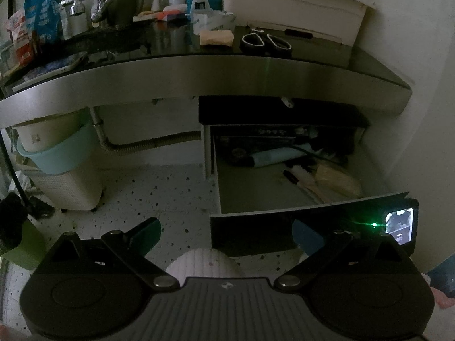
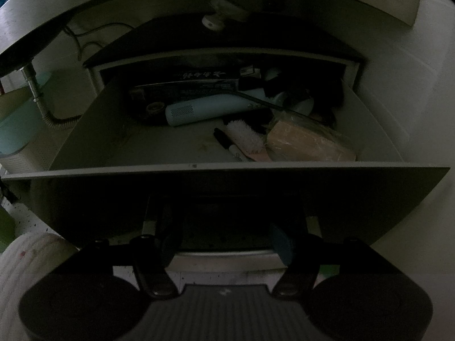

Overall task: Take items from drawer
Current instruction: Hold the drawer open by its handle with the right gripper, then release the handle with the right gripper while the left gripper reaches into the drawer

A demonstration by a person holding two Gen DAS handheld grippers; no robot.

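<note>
The drawer (image 2: 199,167) stands open, with a marker (image 2: 227,145), brush (image 2: 244,136) and soap bar (image 2: 307,142) just behind its front. Both the right gripper (image 2: 224,241) and left gripper (image 1: 227,233) gape wide, empty; the right should probably rise over the front and descend straight onto the marker.

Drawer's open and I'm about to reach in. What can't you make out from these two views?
- Back of the drawer, right wrist view: dark clutter, items indistinguishable.
- Marker: its end is cut off by the drawer front.
- Right gripper: in shadow, so any contact with the drawer front is unclear.
- Left wrist view: the brush is small and dim.
</note>
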